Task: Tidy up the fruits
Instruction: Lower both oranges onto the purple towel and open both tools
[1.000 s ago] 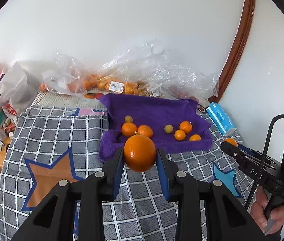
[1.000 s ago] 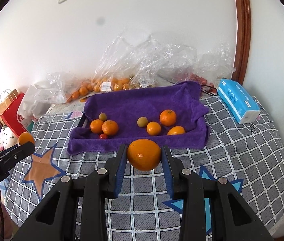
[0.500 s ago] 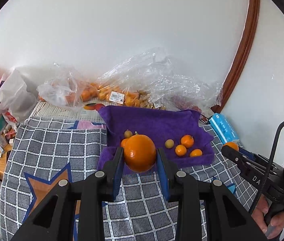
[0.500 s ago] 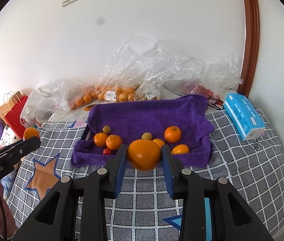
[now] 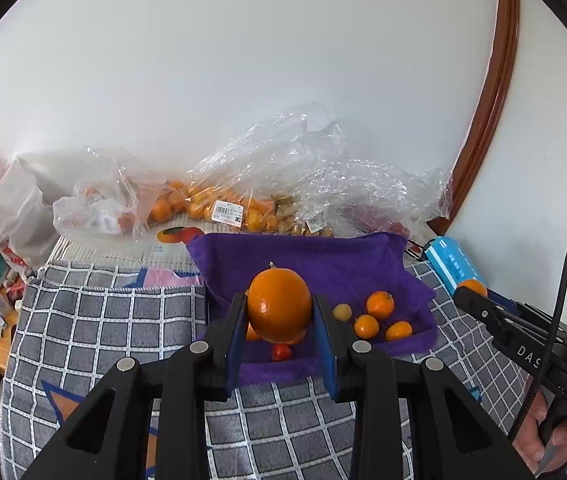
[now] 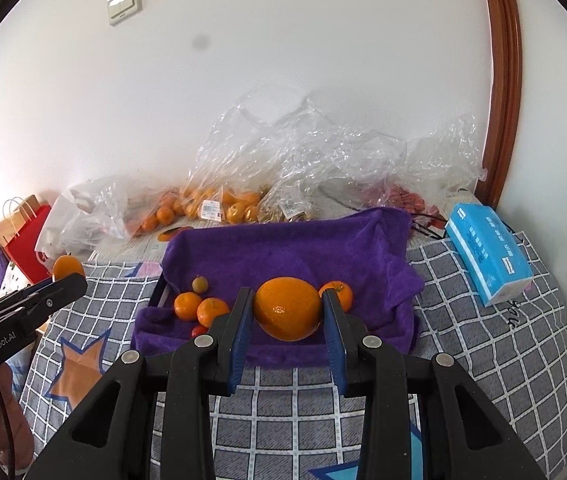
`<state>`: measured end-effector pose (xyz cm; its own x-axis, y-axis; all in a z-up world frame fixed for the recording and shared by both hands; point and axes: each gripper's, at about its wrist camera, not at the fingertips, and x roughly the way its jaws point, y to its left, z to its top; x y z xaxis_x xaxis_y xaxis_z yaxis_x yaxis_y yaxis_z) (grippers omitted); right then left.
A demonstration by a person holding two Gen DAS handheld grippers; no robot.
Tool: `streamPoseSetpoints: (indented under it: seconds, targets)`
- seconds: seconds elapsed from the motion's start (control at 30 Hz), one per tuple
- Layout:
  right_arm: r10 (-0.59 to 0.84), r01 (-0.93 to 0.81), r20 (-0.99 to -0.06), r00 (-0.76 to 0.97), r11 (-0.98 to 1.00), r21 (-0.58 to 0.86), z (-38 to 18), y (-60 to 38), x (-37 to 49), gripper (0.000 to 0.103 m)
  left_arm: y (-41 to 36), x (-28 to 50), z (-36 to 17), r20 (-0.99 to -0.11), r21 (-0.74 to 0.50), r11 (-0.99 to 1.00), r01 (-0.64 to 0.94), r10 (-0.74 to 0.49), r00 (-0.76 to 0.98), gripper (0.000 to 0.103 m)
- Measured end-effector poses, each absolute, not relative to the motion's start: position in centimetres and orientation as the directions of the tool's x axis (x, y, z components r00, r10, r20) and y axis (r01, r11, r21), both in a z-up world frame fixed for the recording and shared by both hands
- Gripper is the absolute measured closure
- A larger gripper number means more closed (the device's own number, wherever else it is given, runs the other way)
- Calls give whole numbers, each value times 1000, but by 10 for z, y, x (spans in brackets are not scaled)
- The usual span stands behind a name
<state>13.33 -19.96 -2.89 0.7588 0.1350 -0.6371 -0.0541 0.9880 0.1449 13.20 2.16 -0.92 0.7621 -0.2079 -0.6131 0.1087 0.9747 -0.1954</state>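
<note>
Two hand-held grippers, each clamped on one large orange, hover over the near edge of a purple towel (image 6: pixel 291 248) draped in a tray on a grey checked blanket (image 6: pixel 495 344). The left gripper (image 5: pixel 279 334) pinches its orange (image 5: pixel 279 306) between blue pads above the towel's left half; the right gripper (image 6: pixel 288 326) grips the second large orange (image 6: pixel 288 309) above the middle. From left to right in the right wrist view, the towel carries one yellowish small fruit (image 6: pixel 199 284), two small oranges side by side (image 6: pixel 199 307), one red cherry tomato (image 6: pixel 198 330) partly behind the left finger, and one small orange (image 6: pixel 340 294) peeking past the right finger. The left wrist view shows more to the right: one pale round fruit (image 5: pixel 341 312) and three small oranges (image 5: pixel 379 315). Behind the towel, clear plastic bags (image 6: pixel 283 172) of oranges line the white wall; a red paper bag (image 6: pixel 25 236) stands far left and a blue tissue pack (image 6: pixel 487 252) lies far right. The held oranges block part of the towel's middle.
</note>
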Motion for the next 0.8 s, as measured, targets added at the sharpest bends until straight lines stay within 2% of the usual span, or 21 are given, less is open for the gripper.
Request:
streamPoseSetpoints:
  seconds: [0.33, 0.8]
  targets:
    - [128, -34, -646, 752, 987, 156, -42, -220, 165, 69, 32, 173, -22, -641, -243, 968, 70, -214, 737, 73]
    - [119, -14, -662, 740, 987, 161, -63, -243, 213, 69, 24, 229, -42, -676, -196, 979, 51, -173, 716, 73]
